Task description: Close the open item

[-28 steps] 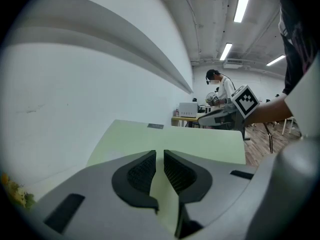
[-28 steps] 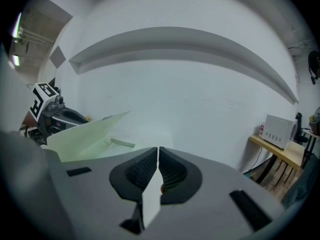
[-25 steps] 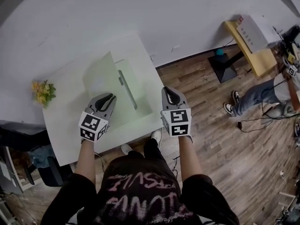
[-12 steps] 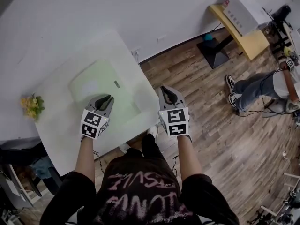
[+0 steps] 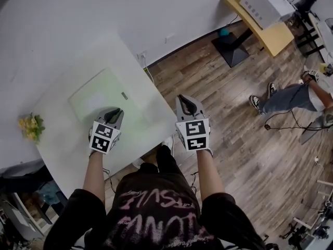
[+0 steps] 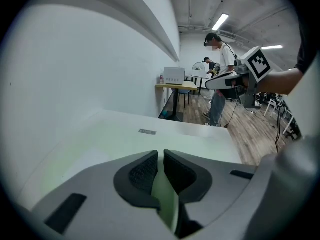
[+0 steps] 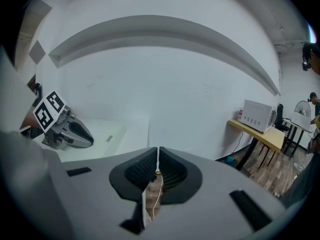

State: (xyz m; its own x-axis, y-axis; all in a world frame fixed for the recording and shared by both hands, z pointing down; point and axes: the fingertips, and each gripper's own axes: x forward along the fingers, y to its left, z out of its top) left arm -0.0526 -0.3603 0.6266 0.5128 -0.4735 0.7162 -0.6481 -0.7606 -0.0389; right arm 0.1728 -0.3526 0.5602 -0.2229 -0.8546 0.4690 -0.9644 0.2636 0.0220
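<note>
A pale green, flat, laptop-like case [image 5: 101, 95] lies shut on the white table [image 5: 62, 145], a small grey label [image 5: 124, 95] on its lid. My left gripper [image 5: 117, 110] hovers over the case's near edge, jaws together and empty. The left gripper view looks along the green lid [image 6: 125, 139] past the left gripper [image 6: 160, 155]. My right gripper [image 5: 182, 98] hangs beyond the table's right edge above the wooden floor, jaws together with nothing in them. The right gripper view shows the right gripper [image 7: 158, 154] and, to its left, the left gripper [image 7: 70, 131] on the table.
Yellow flowers [image 5: 31, 126] stand at the table's left edge. A white wall runs behind the table. A yellow desk [image 5: 260, 20] with a white appliance [image 5: 260, 1] stands at the far right. A person's legs [image 5: 286, 100] and cables lie on the floor to the right.
One second ago the green lid stood partly raised; it dropped flat by half a second ago and stays flat. Both grippers keep about the same places while the head view drifts.
</note>
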